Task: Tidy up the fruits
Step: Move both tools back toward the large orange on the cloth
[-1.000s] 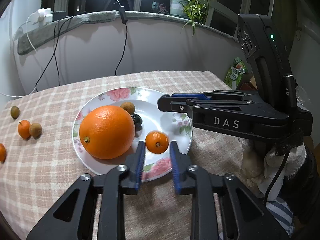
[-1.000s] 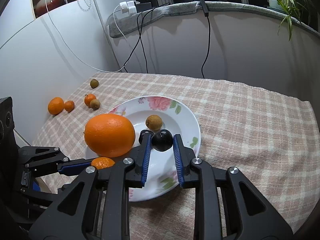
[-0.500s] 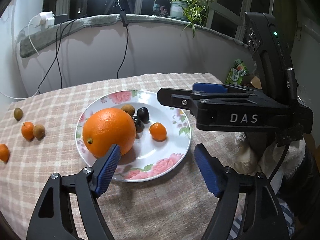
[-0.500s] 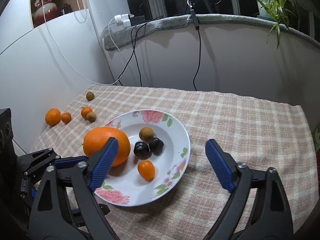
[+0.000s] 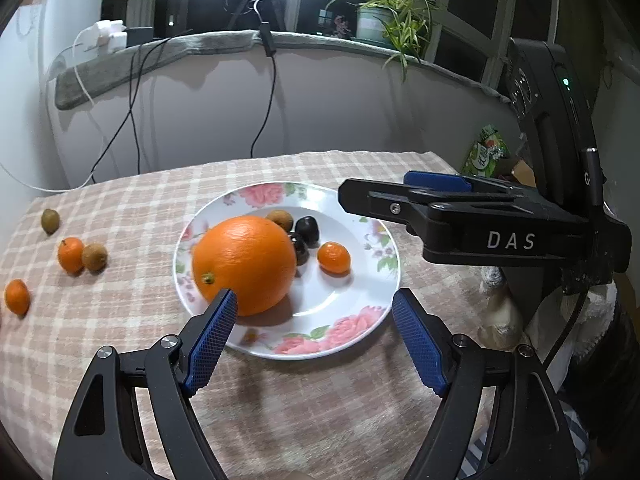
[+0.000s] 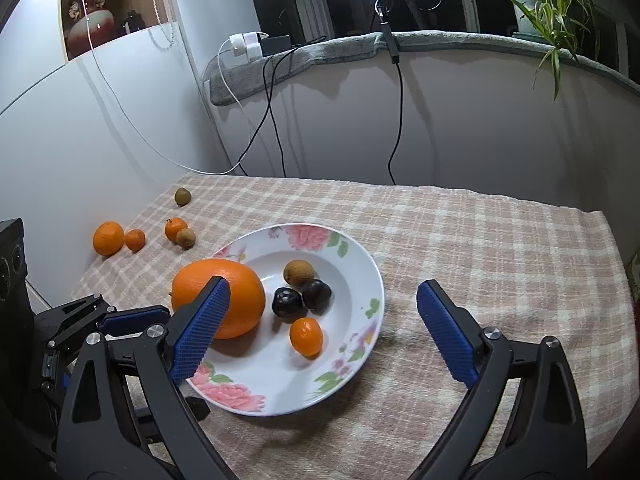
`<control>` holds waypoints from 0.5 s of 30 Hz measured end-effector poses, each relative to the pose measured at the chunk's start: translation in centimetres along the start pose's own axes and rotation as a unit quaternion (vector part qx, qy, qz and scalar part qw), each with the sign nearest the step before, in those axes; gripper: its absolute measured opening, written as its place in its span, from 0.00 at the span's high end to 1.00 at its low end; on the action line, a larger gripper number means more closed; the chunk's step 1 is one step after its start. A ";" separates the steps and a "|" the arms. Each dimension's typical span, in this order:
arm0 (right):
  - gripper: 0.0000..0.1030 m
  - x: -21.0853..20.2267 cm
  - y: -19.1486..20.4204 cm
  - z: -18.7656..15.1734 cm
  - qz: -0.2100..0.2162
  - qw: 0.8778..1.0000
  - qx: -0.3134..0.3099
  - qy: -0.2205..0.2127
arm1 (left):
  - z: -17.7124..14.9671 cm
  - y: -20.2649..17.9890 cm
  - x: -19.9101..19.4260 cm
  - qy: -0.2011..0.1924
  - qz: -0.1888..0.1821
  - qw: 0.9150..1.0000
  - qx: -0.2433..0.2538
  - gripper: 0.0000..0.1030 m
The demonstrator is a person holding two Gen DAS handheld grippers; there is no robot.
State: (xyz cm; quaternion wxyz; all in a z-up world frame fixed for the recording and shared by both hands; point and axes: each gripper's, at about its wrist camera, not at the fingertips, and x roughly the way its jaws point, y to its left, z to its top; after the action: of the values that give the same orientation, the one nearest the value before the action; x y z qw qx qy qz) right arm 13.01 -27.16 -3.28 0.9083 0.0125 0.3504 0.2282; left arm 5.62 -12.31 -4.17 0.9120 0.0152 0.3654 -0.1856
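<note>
Both tongs have just been opening and now stand wide with nothing between their pads: the left tongs [image 5: 314, 326] and the right tongs [image 6: 322, 320] hover at the near rim of the floral plate [image 6: 360, 264]. On the plate lie a large orange [image 6: 236, 292], a small mandarin [image 6: 306, 336], two dark plums [image 6: 316, 294] and a brown longan [image 6: 298, 272]. More small fruits [image 6: 108, 237] lie on the checked desk [image 6: 480, 248] well to the plate's left.
</note>
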 end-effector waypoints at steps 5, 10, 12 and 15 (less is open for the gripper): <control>0.06 0.1 0.5 0.0 0.010 1.000 -0.001 -0.001 | -0.1 1.0 -0.9 -0.010 0.010 1.000 -0.010 0.22; 0.06 0.0 1.5 0.6 0.022 1.000 -0.009 -0.007 | -0.2 2.8 -2.5 -0.024 0.026 0.999 -0.022 0.22; 0.06 -0.2 2.1 1.0 0.026 0.999 -0.019 -0.009 | -0.3 3.7 -3.3 -0.031 0.036 0.998 -0.028 0.22; 0.06 -0.2 3.3 1.5 0.030 0.999 -0.032 -0.012 | -0.4 4.9 -4.5 -0.041 0.047 0.997 -0.038 0.22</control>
State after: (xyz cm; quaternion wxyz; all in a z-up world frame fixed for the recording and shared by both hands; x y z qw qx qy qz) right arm 12.49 -24.05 -1.41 0.9049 -0.0035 0.3318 0.2667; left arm 4.06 -6.23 -2.01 0.9338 -0.0102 0.3336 -0.1292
